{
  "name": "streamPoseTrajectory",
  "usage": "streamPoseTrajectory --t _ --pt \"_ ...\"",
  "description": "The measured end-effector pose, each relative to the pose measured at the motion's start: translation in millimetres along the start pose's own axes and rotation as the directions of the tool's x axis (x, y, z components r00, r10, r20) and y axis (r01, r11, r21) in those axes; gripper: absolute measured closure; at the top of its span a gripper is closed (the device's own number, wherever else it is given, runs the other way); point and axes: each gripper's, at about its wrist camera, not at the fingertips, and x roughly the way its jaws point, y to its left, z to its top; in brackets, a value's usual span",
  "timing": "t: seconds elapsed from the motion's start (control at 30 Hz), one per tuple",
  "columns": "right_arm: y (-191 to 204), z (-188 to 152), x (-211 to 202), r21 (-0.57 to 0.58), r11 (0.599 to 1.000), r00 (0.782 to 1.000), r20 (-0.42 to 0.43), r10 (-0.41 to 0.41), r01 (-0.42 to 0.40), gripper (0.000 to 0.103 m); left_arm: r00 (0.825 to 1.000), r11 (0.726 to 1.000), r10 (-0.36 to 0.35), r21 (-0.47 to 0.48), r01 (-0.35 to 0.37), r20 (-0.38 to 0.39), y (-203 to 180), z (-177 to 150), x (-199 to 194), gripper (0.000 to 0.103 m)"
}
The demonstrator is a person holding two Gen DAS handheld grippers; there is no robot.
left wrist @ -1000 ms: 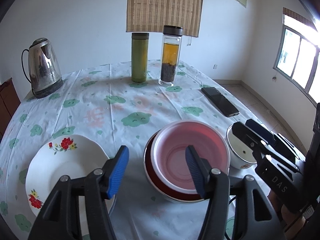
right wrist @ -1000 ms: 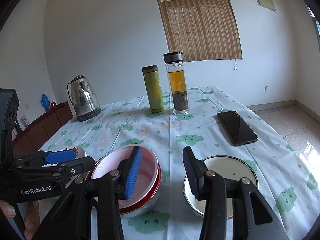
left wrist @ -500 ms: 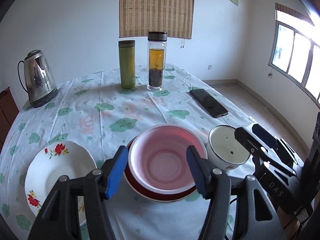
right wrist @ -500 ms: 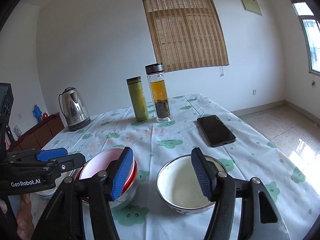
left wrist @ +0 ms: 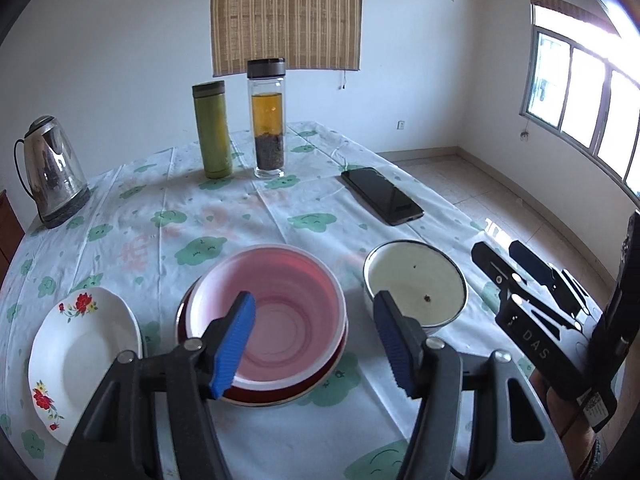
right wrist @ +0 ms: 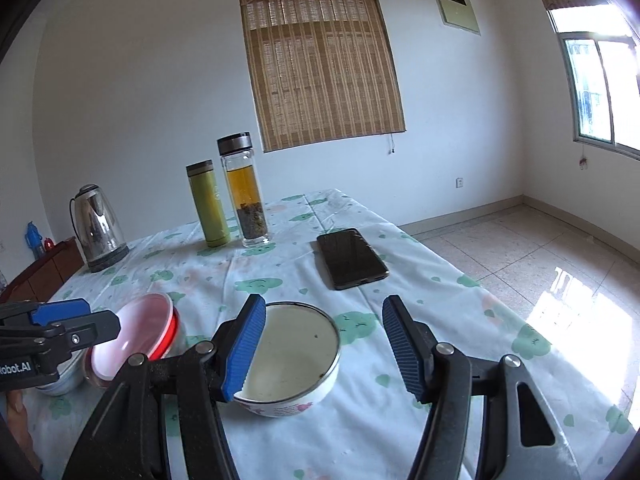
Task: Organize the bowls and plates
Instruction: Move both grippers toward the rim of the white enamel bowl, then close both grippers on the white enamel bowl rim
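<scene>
1. Left gripper: black frame, ribbed blue pads, jaws spread wide and holding nothing; it hangs above the near rim of the pink bowl without touching it.
2. Right gripper: same build, jaws wide apart and empty; its left pad stands over the near left rim of the white bowl, its right pad over bare cloth.
3. Table: round-edged, draped in a white cloth printed with green cloud faces and faint pink marks, creased along fold lines.
4. Room: white walls, a bamboo blind, windows at right, pale tiled floor with a sunlit patch.
5. Pink bowl: smooth translucent plastic with stepped rings inside, nested in a dark red-rimmed dish, at the table's near centre.
6. White bowl: enamel-like, dark thin rim, small specks inside, floral print on the outer wall; just right of the pink bowl, apart from it.
7. White plate: glossy, shallow, red flower sprigs on the rim; left of the stacked pair.
8. Green flask and glass tea bottle: upright cylinders side by side at the far edge.
9. Steel kettle: mirror-finished, on a dark base, far left.
10. Black phone: flat, screen up, far right.
</scene>
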Motion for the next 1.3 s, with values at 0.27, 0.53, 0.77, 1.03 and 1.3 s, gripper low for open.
streamPoseTrajectory --t 0.27,0.53,0.77,1.03,1.3 --pt "-29.5 -2.8 22.8 0.029 0.999 0.994 -0.105 -0.035 0.039 0.064 0.998 0.998 -0.045 0.047 0.047 -0.041 -36.4 1.6 20.3 0.042" --pt "-25.3 -6.8 29.1 0.033 0.999 0.987 -0.153 0.043 -0.038 0.072 0.995 0.995 -0.059 0.07 0.065 -0.083 -49.7 -4.0 35.2 0.058" --pt "-20.2 -9.0 37.7 0.027 0.997 0.978 -0.194 0.07 -0.066 0.078 0.993 0.995 -0.061 0.069 0.068 -0.097 -50.6 -6.6 40.0 0.058" --pt "-16.2 -13.2 52.6 0.022 0.994 0.957 -0.271 0.105 -0.103 0.09 0.992 0.996 -0.064 0.062 0.071 -0.111 -48.3 -7.9 46.2 0.058" --pt "-21.2 -12.8 50.6 0.039 0.996 0.961 -0.262 0.09 -0.083 0.096 0.989 0.995 -0.068 0.057 0.076 -0.128 -49.3 -9.1 54.1 0.078"
